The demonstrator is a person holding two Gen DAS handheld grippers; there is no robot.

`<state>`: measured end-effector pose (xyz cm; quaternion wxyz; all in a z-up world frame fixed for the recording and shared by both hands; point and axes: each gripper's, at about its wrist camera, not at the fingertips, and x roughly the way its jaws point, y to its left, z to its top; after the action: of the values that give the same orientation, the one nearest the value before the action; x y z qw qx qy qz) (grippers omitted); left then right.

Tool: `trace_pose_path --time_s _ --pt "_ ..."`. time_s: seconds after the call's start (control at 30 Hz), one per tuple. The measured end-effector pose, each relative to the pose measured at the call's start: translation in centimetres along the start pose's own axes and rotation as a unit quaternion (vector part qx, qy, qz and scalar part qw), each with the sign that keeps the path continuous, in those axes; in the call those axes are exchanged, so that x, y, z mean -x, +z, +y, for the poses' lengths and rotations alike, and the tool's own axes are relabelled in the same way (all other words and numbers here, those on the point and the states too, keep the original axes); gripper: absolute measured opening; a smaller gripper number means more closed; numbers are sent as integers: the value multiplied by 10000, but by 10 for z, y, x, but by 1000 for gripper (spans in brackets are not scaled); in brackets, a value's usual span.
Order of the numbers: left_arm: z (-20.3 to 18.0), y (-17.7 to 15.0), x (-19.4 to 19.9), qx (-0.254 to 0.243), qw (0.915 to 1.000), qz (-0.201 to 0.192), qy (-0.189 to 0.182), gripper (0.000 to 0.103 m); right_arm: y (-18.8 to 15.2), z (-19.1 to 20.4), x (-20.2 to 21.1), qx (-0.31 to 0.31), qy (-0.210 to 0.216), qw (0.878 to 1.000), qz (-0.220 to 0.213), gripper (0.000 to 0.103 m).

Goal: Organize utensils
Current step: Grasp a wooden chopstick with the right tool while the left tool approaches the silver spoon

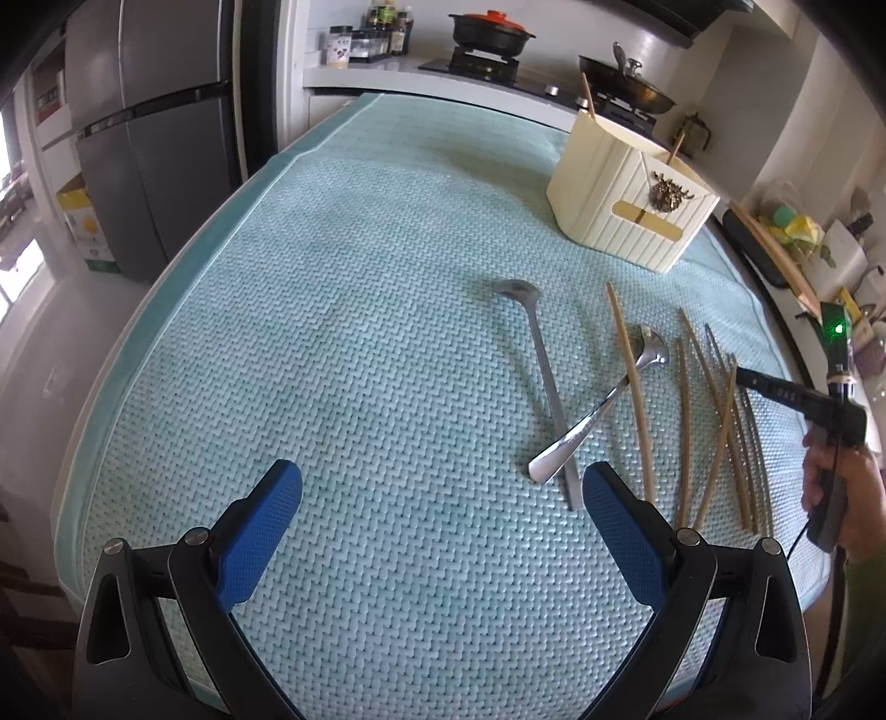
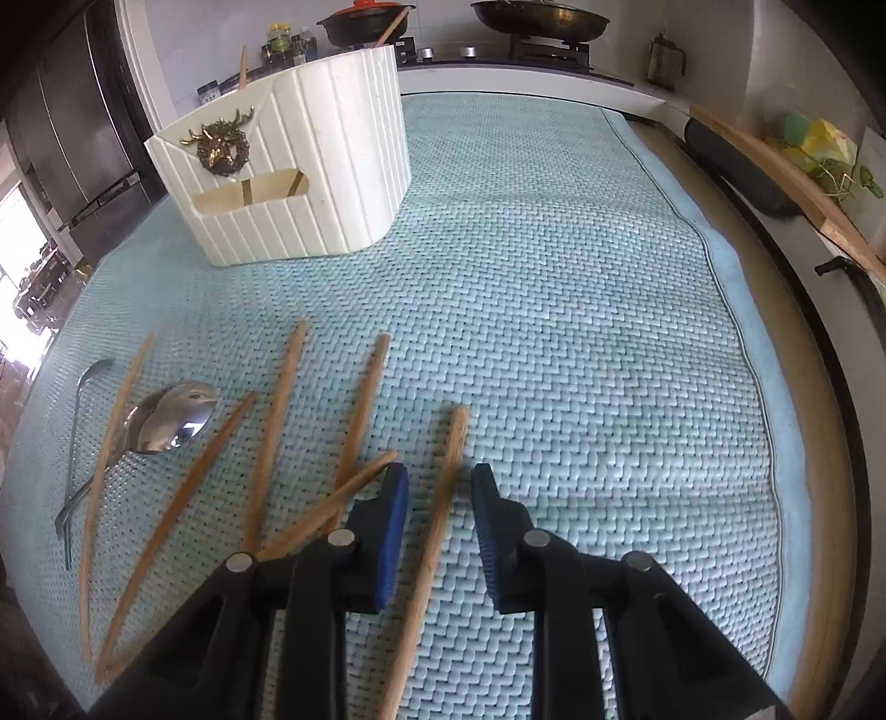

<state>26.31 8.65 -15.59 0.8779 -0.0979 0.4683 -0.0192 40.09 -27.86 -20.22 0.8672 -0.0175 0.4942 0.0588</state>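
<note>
Several wooden chopsticks (image 2: 277,421) and two metal spoons lie on a light blue woven mat (image 2: 554,277). A cream ribbed utensil holder (image 2: 310,183) with a brass deer emblem stands at the back and holds two chopsticks. My right gripper (image 2: 440,487) is open low over the mat, with one chopstick (image 2: 437,526) lying between its blue fingers. My left gripper (image 1: 443,487) is open and empty above the mat; its right finger is next to the handle ends of the crossed long-handled spoon (image 1: 540,365) and the wider spoon (image 1: 603,399). The holder (image 1: 626,205) also shows in the left wrist view.
A stove with a black pot (image 1: 490,30) and a wok (image 1: 628,83) runs behind the table. A grey fridge (image 1: 149,138) stands at the left. A wooden strip and clutter (image 2: 803,160) line the right edge. The right hand and gripper body (image 1: 830,443) show at the far right.
</note>
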Motion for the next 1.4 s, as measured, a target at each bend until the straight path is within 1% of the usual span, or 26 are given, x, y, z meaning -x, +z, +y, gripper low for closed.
trace_pose_path --time_s 0.1,0.17,0.23,0.4,0.6,0.77,0.8,0.83,0.9,0.93,0.97,1.0,1.03,1.07,1.1,1.13,1.17,1.27,1.4 --pt "-3 11 -4 -20 10000 -7 -64 101 4 9 -3 236 -228 9994 79 16" --pt "-4 20 -7 -23 9999 5 -135 101 4 8 -1 255 -258 9993 97 12" --pt "-6 29 -12 -25 9997 43 -238 101 4 4 -1 181 -196 9996 100 7" --pt "-20 55 -34 -176 9983 231 -508 101 -3 -4 5 10 -158 9999 16 7" --pt "-36 86 -71 -331 9975 444 -451 101 -14 -11 17 -210 -8 9998 -68 7" --pt "-52 96 -100 -646 9961 594 -89 100 -24 -16 35 -369 129 9990 -200 7" --pt "-54 97 -105 -669 9957 640 -39 98 -25 -16 39 -388 158 9988 -234 7" --pt "-55 98 -110 -681 9953 690 -9 95 -27 -18 44 -407 176 9987 -268 7" --pt "-58 99 -119 -683 9942 834 19 84 -29 -17 51 -438 204 9983 -337 7" --pt "-60 100 -123 -680 9935 910 13 81 -32 -20 55 -467 238 9979 -371 7" --pt "-60 100 -126 -683 9929 972 -3 73 -33 -21 59 -506 280 9975 -405 7" --pt "-61 100 -128 -685 9924 1025 -32 61 -35 -22 64 -545 311 9970 -448 7" --pt "-62 100 -129 -677 9920 1064 -92 53 -36 -23 69 -570 324 9966 -497 7" --pt "-62 101 -130 -669 9917 1092 -123 36 -37 -23 75 -583 333 9963 -545 7" --pt "-62 101 -129 -666 9913 1118 -207 25 -35 -28 79 -599 345 9958 -599 7" --pt "-61 102 -128 -639 9909 1138 -328 20 -36 -29 86 -613 354 9953 -662 7" --pt "-60 103 -127 -613 9908 1135 -396 10 -29 -34 88 -625 363 9948 -718 7" --pt "-56 106 -113 -570 9925 937 -537 7 -25 -40 105 -653 390 9929 -920 7" --pt "-51 111 -85 -514 9939 615 -753 5 -22 -41 125 -707 430 9900 -1144 7"
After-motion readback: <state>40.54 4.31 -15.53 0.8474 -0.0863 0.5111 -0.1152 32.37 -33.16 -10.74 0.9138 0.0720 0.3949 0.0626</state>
